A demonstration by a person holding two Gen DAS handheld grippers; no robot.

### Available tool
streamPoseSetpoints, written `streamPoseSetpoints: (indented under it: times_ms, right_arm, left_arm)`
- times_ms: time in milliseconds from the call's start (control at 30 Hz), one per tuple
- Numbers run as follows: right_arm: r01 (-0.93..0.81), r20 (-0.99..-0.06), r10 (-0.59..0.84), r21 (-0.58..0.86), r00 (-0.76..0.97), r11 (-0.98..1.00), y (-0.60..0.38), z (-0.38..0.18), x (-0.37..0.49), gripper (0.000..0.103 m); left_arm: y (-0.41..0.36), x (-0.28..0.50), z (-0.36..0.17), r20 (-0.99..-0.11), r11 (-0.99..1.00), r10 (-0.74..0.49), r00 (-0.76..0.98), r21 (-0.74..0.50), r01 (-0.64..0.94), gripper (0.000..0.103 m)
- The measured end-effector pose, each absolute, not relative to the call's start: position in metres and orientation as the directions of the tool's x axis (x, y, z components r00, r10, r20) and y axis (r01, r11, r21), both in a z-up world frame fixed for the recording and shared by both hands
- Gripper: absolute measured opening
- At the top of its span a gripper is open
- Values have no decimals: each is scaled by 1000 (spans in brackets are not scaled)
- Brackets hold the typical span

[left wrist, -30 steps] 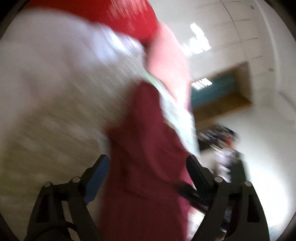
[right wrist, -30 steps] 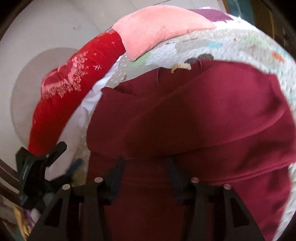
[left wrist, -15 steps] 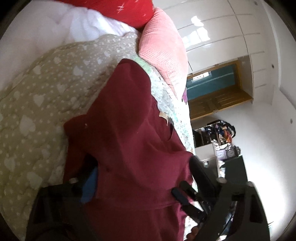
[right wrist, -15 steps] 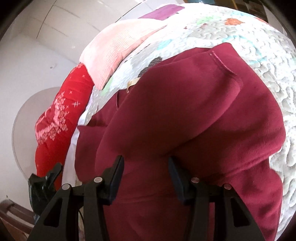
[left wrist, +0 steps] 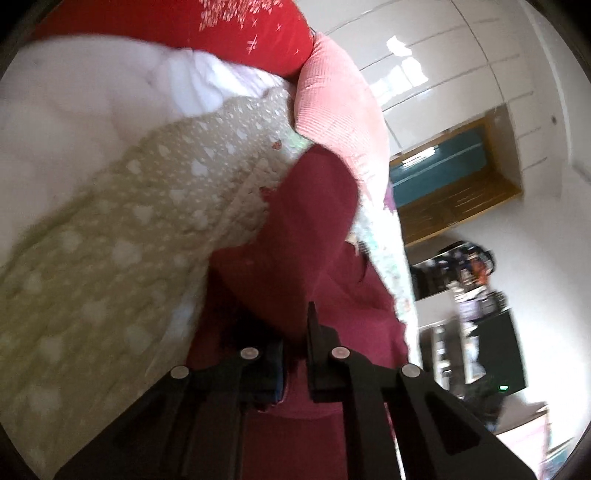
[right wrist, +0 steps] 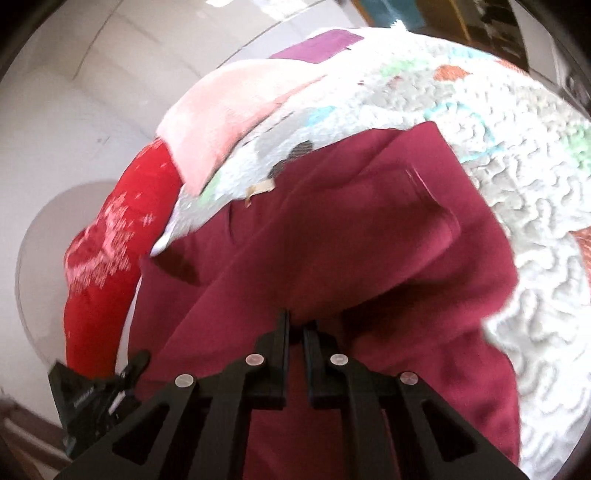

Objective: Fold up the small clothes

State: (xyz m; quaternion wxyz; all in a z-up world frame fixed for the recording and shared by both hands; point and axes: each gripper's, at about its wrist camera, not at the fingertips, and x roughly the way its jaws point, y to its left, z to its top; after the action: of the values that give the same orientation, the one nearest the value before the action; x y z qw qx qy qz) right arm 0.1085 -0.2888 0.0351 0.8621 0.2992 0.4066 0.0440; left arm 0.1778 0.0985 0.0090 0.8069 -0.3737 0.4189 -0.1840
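Observation:
A maroon garment lies on a bed's quilted cover, partly folded over itself, with a small tan label at its collar. My right gripper is shut on a fold of the maroon garment near its lower edge. In the left wrist view the same garment bulges up between the covers, and my left gripper is shut on its cloth. The left gripper's black body shows at the lower left of the right wrist view.
A white quilt with coloured patches covers the bed. A beige heart-print blanket lies at the left. A pink pillow and a red pillow sit at the head. White wardrobe doors stand beyond.
Both grippers have closed on the maroon garment; they were open around it half a second ago. The cloth is now pinched and bunched up at both.

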Motion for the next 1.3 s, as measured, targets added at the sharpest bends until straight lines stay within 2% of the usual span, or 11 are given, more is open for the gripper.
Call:
streamPoseSetpoints:
  times_ms: [200,267,333,400,467,533,767,933,1100,1200,1300]
  right_arm:
    - [119,-734,265,425,625,897,-271,20,87,10]
    - [133,-733,243,413,635,901,-274,20,82,27]
    - [160,-730,210,403,651,901,-283,25,79,33]
    - [168,-716,176,382,676,909,-285,37,77,33]
    - [139,-672,134,335,728,932,-275,59,74,33]
    - [84,-641,138,303,755,949,-256,74,77,33]
    - [-217,-714,272,170,645,961,-130,64,165,32]
    - [-233,-821,220,109,527,966,-60,10,247,28]
    - [-304,-796,95,-115,597,946,-25,3,249,30]
    - [-282,-791,110,-81,602,956,-44,15,242,30]
    - [-188,-746,173,65,643,980,-84,32,227,34]
  left_arm:
    - [107,168,-1,-604,699,-543,584,-711,-85,13]
    - [119,168,3,-577,686,-535,617,-723,-81,19]
    - [133,165,11,-551,690,-500,668,-720,-76,21]
    - [139,165,21,-531,703,-446,721,-706,-85,27]
    - [155,158,29,-516,717,-364,775,-687,-121,44]
    - [166,154,31,-523,728,-289,802,-664,-170,47]
    - [187,159,15,-576,718,-263,774,-652,-242,49]
    - [191,157,8,-583,718,-253,772,-648,-254,51]
    - [189,157,8,-588,728,-280,759,-645,-232,51]
    - [184,157,10,-584,739,-282,761,-638,-216,53]
    - [176,155,14,-578,761,-274,769,-619,-195,56]
